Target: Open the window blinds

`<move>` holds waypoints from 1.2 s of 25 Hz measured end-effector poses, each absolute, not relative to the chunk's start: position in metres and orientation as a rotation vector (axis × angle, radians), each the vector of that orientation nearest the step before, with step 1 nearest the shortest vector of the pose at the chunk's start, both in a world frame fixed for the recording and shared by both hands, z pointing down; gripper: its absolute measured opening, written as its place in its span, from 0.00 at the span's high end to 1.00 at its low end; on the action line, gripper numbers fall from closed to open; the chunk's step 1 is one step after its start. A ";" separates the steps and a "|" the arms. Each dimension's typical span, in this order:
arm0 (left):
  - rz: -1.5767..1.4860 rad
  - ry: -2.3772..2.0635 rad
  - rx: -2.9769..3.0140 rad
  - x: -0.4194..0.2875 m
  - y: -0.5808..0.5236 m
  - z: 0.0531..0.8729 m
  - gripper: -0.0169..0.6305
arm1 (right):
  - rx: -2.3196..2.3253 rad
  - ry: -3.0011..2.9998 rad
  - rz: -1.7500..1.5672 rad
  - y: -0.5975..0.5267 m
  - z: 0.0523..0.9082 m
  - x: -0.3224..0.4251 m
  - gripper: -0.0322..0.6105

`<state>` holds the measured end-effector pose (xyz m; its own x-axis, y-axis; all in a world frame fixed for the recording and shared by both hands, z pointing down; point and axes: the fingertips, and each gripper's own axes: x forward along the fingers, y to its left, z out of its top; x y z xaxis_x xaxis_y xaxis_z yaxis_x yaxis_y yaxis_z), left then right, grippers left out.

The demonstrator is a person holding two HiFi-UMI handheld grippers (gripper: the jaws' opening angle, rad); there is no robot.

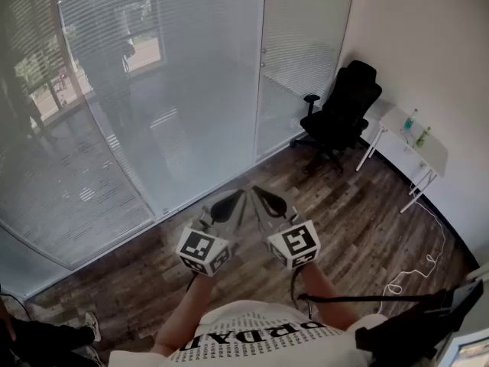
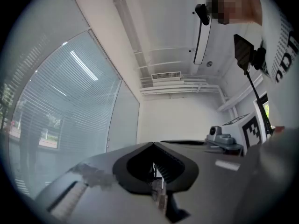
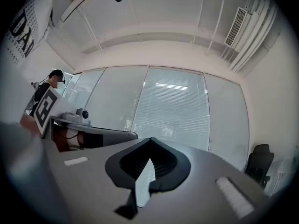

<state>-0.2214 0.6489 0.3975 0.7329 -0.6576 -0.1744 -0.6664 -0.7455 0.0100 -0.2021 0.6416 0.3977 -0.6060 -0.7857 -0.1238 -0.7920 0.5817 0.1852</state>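
both left gripper point(image 1: 229, 203) and right gripper point(image 1: 263, 198) hold jaws together, empty, facing blinds point(image 1: 176, 82).

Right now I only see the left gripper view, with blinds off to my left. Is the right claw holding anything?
Observer: No. Its own view shows the right claw shut, with nothing between the jaws.
Operator: What stands near the blinds?
Observer: In the head view, a black office chair sits in the corner to the right of the blinds.
Operator: Anything beyond that?
Observer: A white table against the right wall with two bottles on it, and a white cable lying on the floor nearby.
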 end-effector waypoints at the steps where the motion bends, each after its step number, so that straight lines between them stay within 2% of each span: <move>1: 0.257 1.097 -2.876 -0.221 0.649 0.398 0.98 | -1.383 2.772 0.347 0.642 0.397 -0.202 0.94; 30: 0.251 1.050 -2.908 -0.272 0.648 0.410 0.98 | -1.481 2.680 0.257 0.633 0.404 -0.248 0.94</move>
